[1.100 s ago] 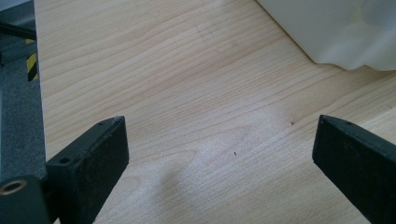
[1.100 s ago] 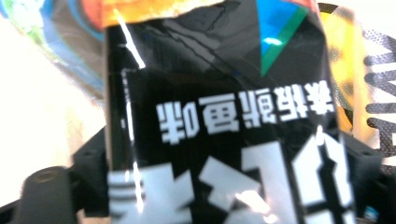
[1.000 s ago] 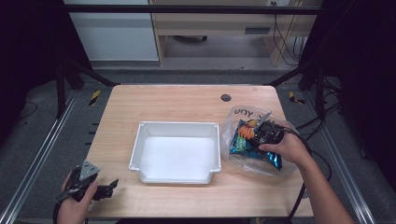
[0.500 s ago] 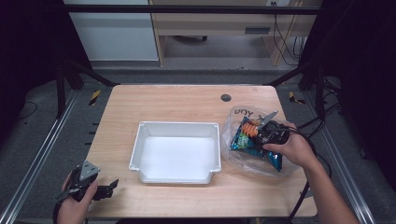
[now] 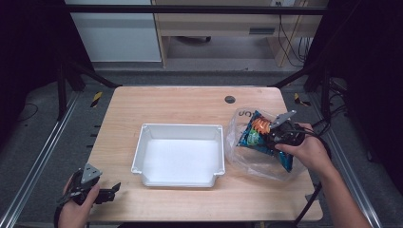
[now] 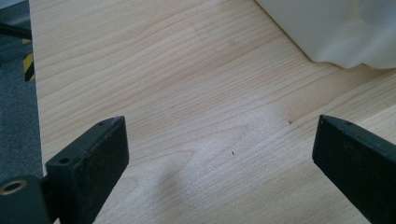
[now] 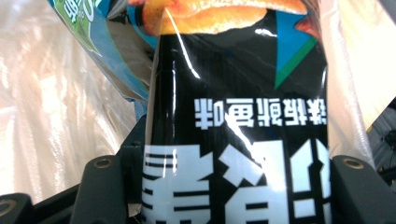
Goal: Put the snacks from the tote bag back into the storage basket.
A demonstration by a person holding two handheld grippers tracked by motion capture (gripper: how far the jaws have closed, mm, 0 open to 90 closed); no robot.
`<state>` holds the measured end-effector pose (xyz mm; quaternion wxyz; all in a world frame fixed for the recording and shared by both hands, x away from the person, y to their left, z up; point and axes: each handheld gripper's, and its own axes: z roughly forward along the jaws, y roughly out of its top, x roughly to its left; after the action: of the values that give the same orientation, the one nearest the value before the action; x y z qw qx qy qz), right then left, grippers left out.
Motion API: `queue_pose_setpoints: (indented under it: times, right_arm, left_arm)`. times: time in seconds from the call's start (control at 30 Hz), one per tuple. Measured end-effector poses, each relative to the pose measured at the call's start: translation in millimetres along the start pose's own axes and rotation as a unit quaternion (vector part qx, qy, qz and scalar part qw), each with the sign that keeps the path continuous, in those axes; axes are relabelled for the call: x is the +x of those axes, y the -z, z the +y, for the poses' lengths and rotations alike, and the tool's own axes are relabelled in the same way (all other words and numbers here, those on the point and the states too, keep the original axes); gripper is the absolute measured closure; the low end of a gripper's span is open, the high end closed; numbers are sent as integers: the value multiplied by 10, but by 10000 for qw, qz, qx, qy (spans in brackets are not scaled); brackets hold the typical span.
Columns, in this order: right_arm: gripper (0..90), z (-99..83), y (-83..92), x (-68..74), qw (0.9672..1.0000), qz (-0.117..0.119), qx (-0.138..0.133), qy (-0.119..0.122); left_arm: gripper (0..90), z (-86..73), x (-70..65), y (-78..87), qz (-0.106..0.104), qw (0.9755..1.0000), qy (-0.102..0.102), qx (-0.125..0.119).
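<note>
A black snack packet (image 7: 233,88) with white lettering and an orange picture stands between the jaws of my right gripper (image 7: 229,186), which have just been closing and now press on it. From above, that right gripper (image 5: 277,137) reaches into a clear plastic bag (image 5: 247,159) at the table's right, gripping the dark blue packet (image 5: 254,135) there. A second, light blue packet (image 7: 93,37) lies beside it in the bag. My left gripper (image 5: 111,191) rests at the table's near left corner. Its jaws stand wide apart over bare wood, so the left gripper (image 6: 219,163) is open.
A white empty tray (image 5: 183,127) sits mid-table between the two hands; its corner (image 6: 336,32) shows beyond the left jaws. A dark round hole (image 5: 230,99) marks the table's far side. Bare wood (image 5: 166,102) lies behind the tray.
The right hand has risen a little and drawn the snack packet up within the bag, with the jaws now closed on it. The left hand has stayed where it was.
</note>
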<state>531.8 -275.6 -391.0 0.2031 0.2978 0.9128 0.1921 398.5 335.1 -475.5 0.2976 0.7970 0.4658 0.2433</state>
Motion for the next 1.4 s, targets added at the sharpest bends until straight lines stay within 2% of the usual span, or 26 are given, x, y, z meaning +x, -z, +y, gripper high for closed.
queue_pose_setpoints:
  times: [0.4,0.8,1.4]
  right_arm:
    - [402,-18,257,41,9982,-177,-565,-82]
    - [406,5,433,81,9961,-337,-807,-125]
    - [410,101,570,143,9929,-426,-1094,-181]
  left_arm:
    - [33,-2,-3,-5,2,10000,-15,28]
    - [32,2,-14,-6,-15,10000,-51,18]
    - [32,0,-13,-8,-7,10000,-46,31]
